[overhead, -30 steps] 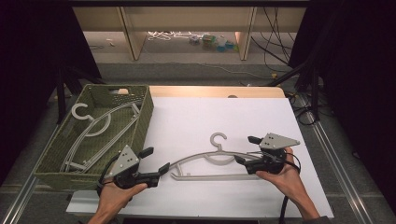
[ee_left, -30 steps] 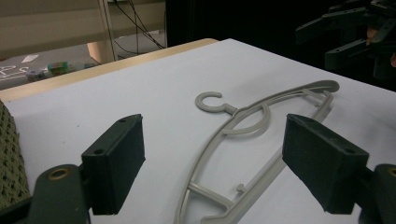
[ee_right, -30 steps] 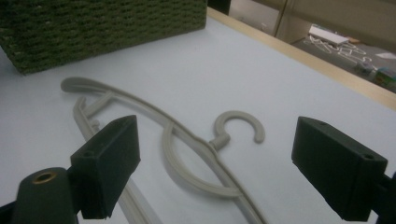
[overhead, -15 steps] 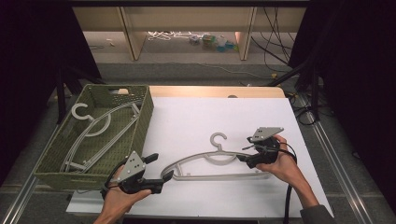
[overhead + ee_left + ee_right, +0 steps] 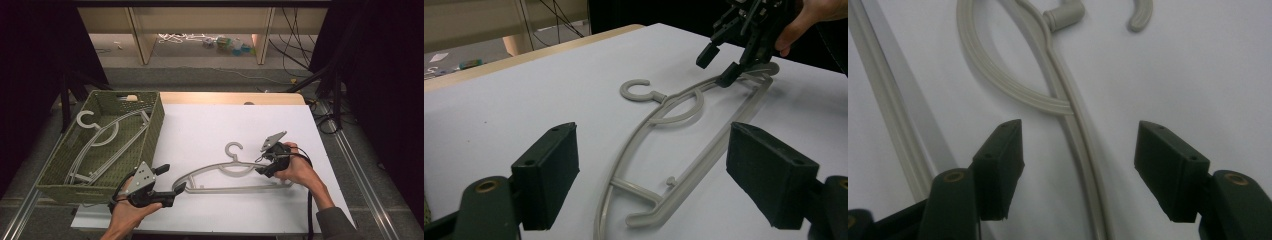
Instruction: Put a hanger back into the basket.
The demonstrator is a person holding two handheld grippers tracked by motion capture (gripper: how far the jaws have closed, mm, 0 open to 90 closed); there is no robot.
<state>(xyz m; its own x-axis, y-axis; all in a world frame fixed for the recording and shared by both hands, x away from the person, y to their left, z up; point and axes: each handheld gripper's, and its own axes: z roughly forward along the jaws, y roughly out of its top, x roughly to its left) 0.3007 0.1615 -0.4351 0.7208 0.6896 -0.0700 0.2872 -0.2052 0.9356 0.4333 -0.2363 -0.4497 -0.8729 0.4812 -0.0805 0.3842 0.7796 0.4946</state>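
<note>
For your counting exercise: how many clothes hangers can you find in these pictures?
2. One grey hanger lies flat on the white table sheet, between the two grippers. The other hanger lies inside the green basket at the left. More could be hidden beneath it.

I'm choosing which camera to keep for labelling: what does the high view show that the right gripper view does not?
High view alone: the green basket holding another hanger, the left tongs near the hanger's left end, both hands, and the white table sheet's edges. Right gripper view alone: its own open pads straddling the hanger's upper arm, apart from it, having just been closing. Shared: the grey hanger lying on the white sheet.
</note>
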